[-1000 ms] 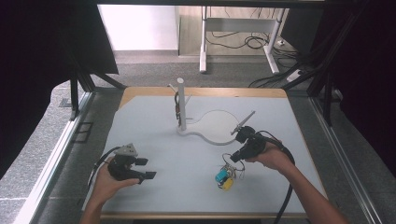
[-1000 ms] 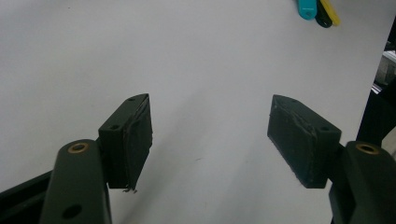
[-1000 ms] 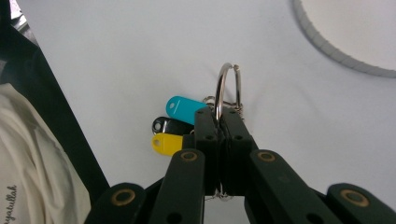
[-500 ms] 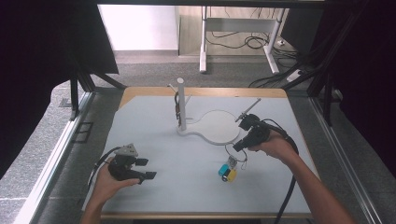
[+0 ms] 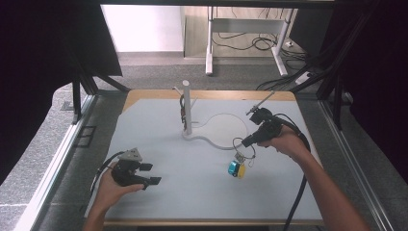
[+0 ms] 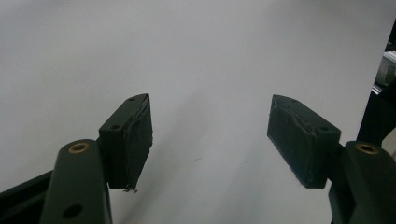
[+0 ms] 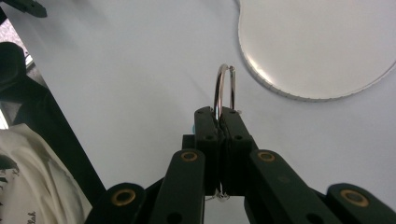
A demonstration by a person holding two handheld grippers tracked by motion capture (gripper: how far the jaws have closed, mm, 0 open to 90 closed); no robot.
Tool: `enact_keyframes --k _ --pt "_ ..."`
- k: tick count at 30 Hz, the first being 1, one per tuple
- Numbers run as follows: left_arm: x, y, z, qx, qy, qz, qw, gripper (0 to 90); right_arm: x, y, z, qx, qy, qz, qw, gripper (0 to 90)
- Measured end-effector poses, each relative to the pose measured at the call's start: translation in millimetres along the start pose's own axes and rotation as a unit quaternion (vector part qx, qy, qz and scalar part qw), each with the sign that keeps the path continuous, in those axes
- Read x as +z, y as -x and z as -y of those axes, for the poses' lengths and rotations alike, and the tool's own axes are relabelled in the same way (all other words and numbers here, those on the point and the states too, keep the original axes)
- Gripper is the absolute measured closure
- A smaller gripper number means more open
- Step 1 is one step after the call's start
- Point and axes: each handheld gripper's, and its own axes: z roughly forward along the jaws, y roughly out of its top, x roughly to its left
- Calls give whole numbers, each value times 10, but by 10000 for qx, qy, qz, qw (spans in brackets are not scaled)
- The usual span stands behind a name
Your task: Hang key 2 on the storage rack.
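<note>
My right gripper (image 5: 245, 143) is shut on a metal key ring (image 5: 242, 147) over the right half of the grey table. A blue tag (image 5: 234, 168) and a yellow tag (image 5: 242, 171) hang from the ring; whether they touch the table I cannot tell. In the right gripper view the ring (image 7: 223, 88) sticks up edge-on from the closed gripper (image 7: 219, 114). My left gripper (image 5: 150, 173) rests at the front left, open. In the left gripper view its pads (image 6: 135, 135) stand wide apart with only bare table between them.
A white stand with an upright post (image 5: 186, 108) and a round flat base (image 5: 225, 131) sits at mid-table; something dark hangs on the post. The base's edge (image 7: 322, 46) lies just beyond the ring. The table's wooden rim (image 5: 211, 95) runs along the back.
My right gripper has risen and moved toward the back with the ring, drawing the blue and yellow tags along with it. The left gripper has stayed put.
</note>
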Motion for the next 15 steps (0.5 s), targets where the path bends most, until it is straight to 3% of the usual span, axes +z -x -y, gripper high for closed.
enact_keyframes --k 15 --pt "4 2 1 25 -56 17 10000 313 -132 76 -147 120 94 64 9999 877"
